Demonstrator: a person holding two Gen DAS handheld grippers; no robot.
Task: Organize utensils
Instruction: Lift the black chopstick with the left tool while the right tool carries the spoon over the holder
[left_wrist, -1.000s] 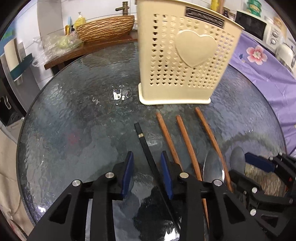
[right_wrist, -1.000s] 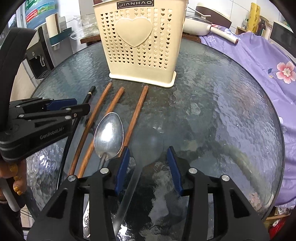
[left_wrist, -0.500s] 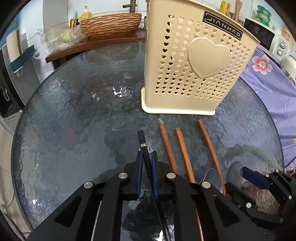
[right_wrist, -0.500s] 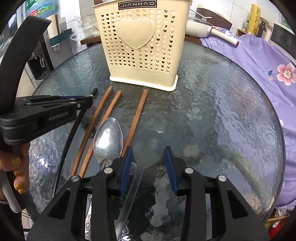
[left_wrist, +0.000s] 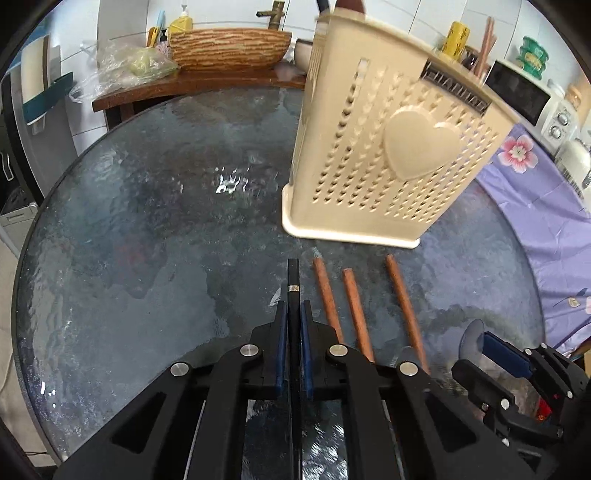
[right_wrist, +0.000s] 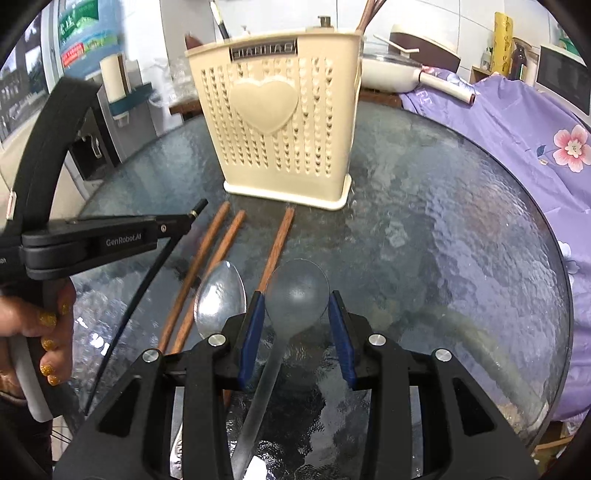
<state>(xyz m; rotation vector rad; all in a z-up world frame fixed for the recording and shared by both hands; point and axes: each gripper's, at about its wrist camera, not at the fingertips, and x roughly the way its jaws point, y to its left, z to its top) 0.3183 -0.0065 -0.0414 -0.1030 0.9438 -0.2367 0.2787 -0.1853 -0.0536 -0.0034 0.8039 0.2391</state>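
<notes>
On the glass table (left_wrist: 110, 258), the left gripper (left_wrist: 291, 317) is clamping a black chopstick (left_wrist: 293, 280) pointing toward the holder (left_wrist: 388, 158) ahead-right, while the right gripper (right_wrist: 297, 314) is straddling a clear spoon (right_wrist: 295, 291), seemingly pinching its bowl, handle trailing back.

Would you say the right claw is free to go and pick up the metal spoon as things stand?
Probably not yet: the right claw is already shut on the translucent spoon. The metal spoon lies uncovered just to its left, so the way is otherwise open.
</notes>
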